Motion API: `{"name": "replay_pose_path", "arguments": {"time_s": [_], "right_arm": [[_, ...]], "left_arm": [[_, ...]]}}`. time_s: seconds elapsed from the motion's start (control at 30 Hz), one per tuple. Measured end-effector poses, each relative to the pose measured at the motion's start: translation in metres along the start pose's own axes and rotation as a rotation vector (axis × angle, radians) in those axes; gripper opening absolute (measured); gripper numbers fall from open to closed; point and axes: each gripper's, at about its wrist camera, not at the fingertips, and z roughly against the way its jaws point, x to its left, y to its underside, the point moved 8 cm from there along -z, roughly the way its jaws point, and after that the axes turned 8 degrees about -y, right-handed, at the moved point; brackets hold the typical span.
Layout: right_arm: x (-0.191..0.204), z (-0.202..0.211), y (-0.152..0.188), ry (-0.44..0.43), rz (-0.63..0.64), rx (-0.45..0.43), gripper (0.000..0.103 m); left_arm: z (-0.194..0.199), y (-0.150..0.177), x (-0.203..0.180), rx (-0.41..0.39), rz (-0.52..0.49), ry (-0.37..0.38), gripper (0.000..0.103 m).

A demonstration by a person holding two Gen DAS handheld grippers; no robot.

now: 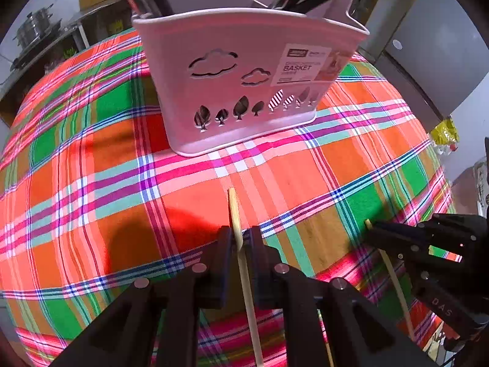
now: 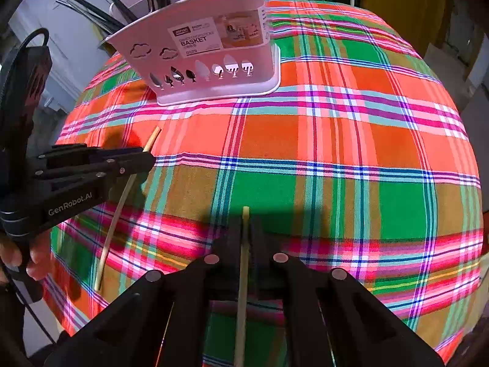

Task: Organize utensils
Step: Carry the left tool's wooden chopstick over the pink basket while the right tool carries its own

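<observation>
A pink utensil basket (image 1: 244,82) with cloud and tree cut-outs stands on the plaid tablecloth, dark utensil handles sticking out of its top; it also shows in the right wrist view (image 2: 211,58). My left gripper (image 1: 240,238) is shut on a wooden chopstick (image 1: 235,211) whose tip points toward the basket. My right gripper (image 2: 246,229) is shut on a second wooden chopstick (image 2: 245,214). The right gripper also shows at the right of the left wrist view (image 1: 371,229), and the left gripper at the left of the right wrist view (image 2: 149,160).
The bright plaid tablecloth (image 2: 336,168) covers a round table. A steel pot (image 1: 35,27) sits on a shelf far left. A grey cabinet (image 1: 428,49) stands behind the basket. The table edge drops off at both sides.
</observation>
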Motion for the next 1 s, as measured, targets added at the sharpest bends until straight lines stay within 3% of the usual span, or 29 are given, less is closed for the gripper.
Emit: {"name": "replay_pose_path", "arguments": {"time_s": [0.27,0.7,1.0], "right_arm": [[0.009,0.023,-0.016,-0.038,0.005,-0.081,0.005],[0.039,0.132,-0.055,-0.085,0.043,-0.364,0.005],[0.051,0.166,-0.055,-0.071,0.075,-0.454,0.005]], "left_arm": [[0.028,-0.002,0.004,-0.062,0.027,0.031,0.005],[0.16,-0.035,0.005,-0.336,0.025,0.072,0.005],[0.185,-0.033,0.005,-0.372,0.022,0.062,0.005]]}}
